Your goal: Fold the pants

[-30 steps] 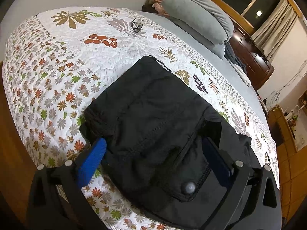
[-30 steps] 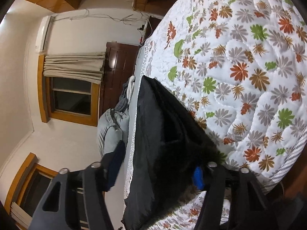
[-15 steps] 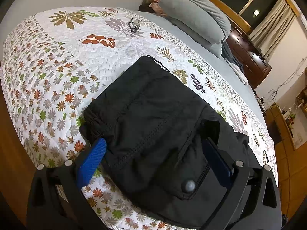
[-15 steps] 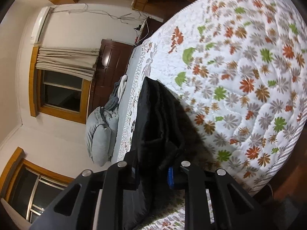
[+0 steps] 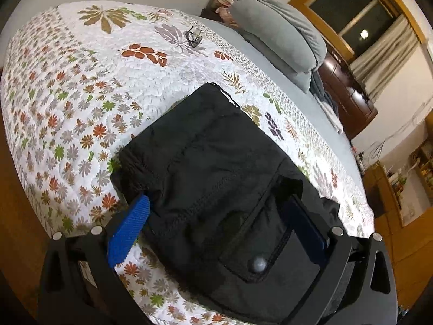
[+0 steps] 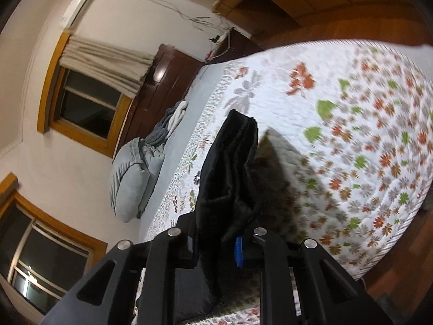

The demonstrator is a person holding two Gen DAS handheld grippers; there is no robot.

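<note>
Pants [image 5: 205, 168], black and partly folded, lay on the floral quilt [image 5: 81, 86] of the bed in the left wrist view. Left gripper [image 5: 219, 222] had its blue fingers [image 5: 130, 227] spread wide on either side of the near end of the cloth, not pressing it. Grey pillows [image 5: 281, 32] sat at the far side.

Right wrist view, blurred, showed the right gripper [image 6: 216, 241] with fingers that had just closed, pinching a bunched edge of the pants [image 6: 230, 173], which stood raised above the quilt [image 6: 365, 124].
</note>
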